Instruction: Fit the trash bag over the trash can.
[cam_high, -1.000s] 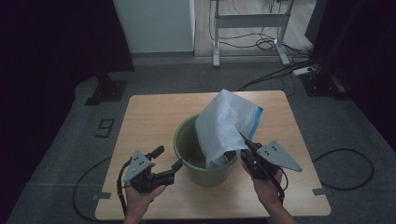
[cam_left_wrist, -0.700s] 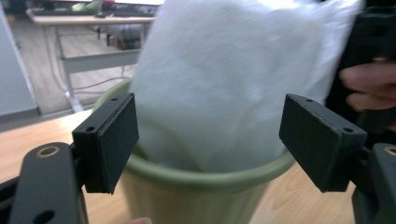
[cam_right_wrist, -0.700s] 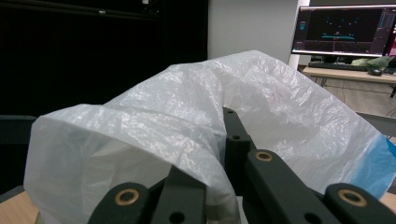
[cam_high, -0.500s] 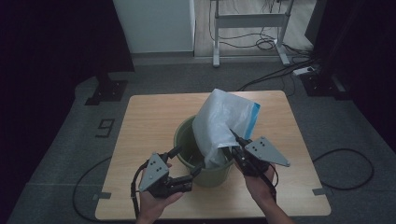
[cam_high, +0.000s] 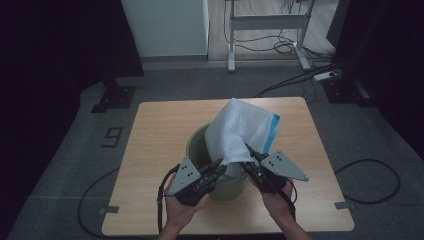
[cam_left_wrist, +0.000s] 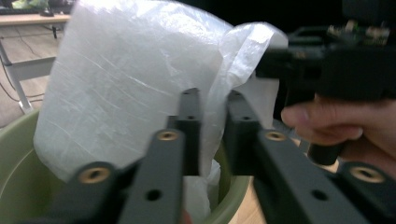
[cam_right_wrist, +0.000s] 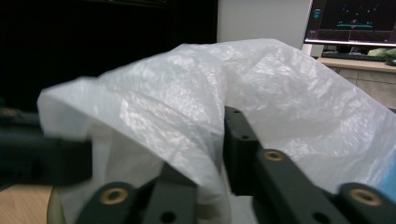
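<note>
A white plastic bag (cam_high: 240, 131) with a blue strip along one edge is seen sticking up out of a green bucket (cam_high: 197, 146), which is parked near the front middle of the wooden counter (cam_high: 155, 130). The bag's lower part is tucked down inside the bucket, while its top is puffed up and leaned toward the far right.

The left hand-held gripper (cam_high: 218, 166) is brought in from the bucket's near side. Its jaws have just been closing, and in the left gripper view (cam_left_wrist: 211, 122) a fold of the bag's film is caught between them, with barely a gap left on either side of it, so the bag looks pinched there. The bucket's rim (cam_left_wrist: 14, 128) is seen below and behind the jaws in that view.

The right hand-held gripper (cam_high: 248, 151) is placed just to the right of the left one, at the bag's near edge. Its jaws have just been opening. In the right gripper view (cam_right_wrist: 205, 140) the film is draped over and between the two jaws, and a narrow gap is kept between them; whether the pads are pressed on the film can't be told from here, as it's covered by the bag itself.

Both grippers are held close together over the bucket's near rim, with a cable (cam_high: 100, 187) trailed off the counter's left front.
</note>
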